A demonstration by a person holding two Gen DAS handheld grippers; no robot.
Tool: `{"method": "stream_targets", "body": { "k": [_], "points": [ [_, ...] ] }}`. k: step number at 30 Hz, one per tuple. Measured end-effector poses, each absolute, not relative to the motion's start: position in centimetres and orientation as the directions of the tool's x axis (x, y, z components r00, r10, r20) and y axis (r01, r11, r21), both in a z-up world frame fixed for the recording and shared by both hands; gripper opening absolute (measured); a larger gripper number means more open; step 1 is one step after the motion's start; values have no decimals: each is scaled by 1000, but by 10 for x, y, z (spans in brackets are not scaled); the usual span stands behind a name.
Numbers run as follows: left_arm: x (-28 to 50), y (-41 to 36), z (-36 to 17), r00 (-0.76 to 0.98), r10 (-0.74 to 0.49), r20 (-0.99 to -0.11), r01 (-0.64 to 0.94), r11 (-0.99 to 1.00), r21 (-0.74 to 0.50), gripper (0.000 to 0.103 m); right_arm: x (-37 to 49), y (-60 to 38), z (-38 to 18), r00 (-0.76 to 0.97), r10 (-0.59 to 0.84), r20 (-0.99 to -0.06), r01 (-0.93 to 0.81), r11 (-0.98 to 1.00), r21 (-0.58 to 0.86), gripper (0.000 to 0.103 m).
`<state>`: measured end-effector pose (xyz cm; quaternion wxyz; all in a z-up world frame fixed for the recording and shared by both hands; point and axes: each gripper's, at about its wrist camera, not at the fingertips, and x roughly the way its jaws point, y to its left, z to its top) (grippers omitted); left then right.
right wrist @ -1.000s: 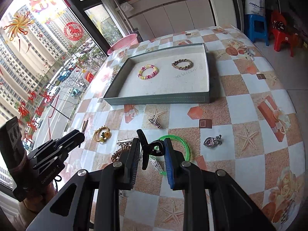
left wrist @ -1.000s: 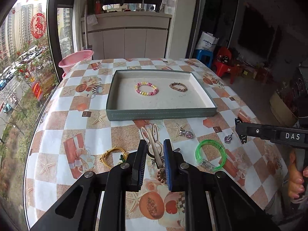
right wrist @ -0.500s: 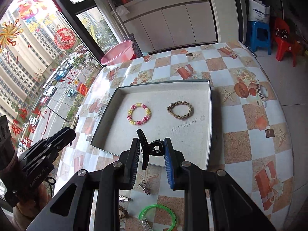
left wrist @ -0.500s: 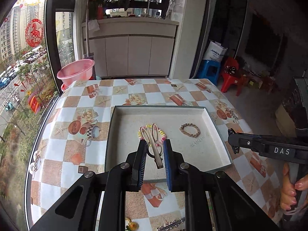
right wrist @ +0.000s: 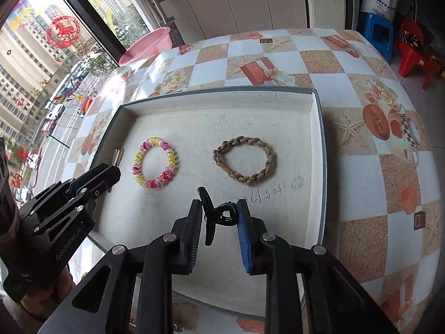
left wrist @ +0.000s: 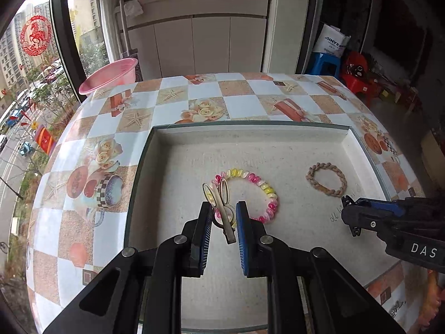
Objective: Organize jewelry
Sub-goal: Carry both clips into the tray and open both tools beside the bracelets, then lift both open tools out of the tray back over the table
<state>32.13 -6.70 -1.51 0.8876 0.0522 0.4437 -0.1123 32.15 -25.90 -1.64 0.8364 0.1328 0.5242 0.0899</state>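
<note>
A green-rimmed tray (left wrist: 140, 164) with a pale floor lies on the table; it also shows in the right wrist view (right wrist: 321, 139). In it lie a pink-and-yellow coil bracelet (left wrist: 264, 189) (right wrist: 154, 165) and a brown braided bracelet (left wrist: 326, 179) (right wrist: 244, 162). My left gripper (left wrist: 222, 220) is shut on a cream hair clip (left wrist: 219, 203) and holds it over the tray, above the coil bracelet's near left side. My right gripper (right wrist: 219, 217) is shut on a black claw clip (right wrist: 215, 214) over the tray's near right part, in front of the braided bracelet.
The table (left wrist: 91, 183) has a checkered cloth with starfish and gift prints. A pink basin (left wrist: 109, 75) sits at its far left edge by the window. White cabinets stand behind. A blue stool (right wrist: 375, 32) and red chairs stand at the far right.
Both grippers have moved forward from the loose jewelry at the table's near side to over the tray, each still holding its clip.
</note>
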Motion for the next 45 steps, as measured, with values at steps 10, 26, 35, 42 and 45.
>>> {"method": "stream_targets", "body": {
  "k": [10, 26, 35, 42, 45],
  "points": [
    [337, -72, -38, 585, -92, -806, 208, 977, 40, 31, 348, -257, -34, 476, 196, -857, -8, 976, 219, 27],
    [329, -75, -26, 620, -81, -781, 207, 976, 63, 31, 342, -264, -20, 528, 267, -806, -2, 949, 314, 62],
    [303, -65, 8, 700, -109, -706, 189, 981, 35, 103, 322, -289, 8, 587, 348, -731, 41, 889, 456, 81],
    [268, -52, 28, 699, -118, -705, 191, 981, 26, 103, 290, -296, 29, 616, 364, -699, 32, 875, 484, 86],
    [246, -41, 37, 704, -135, -697, 194, 981, 6, 103, 272, -297, 37, 626, 368, -687, 24, 872, 489, 89]
  ]
}}
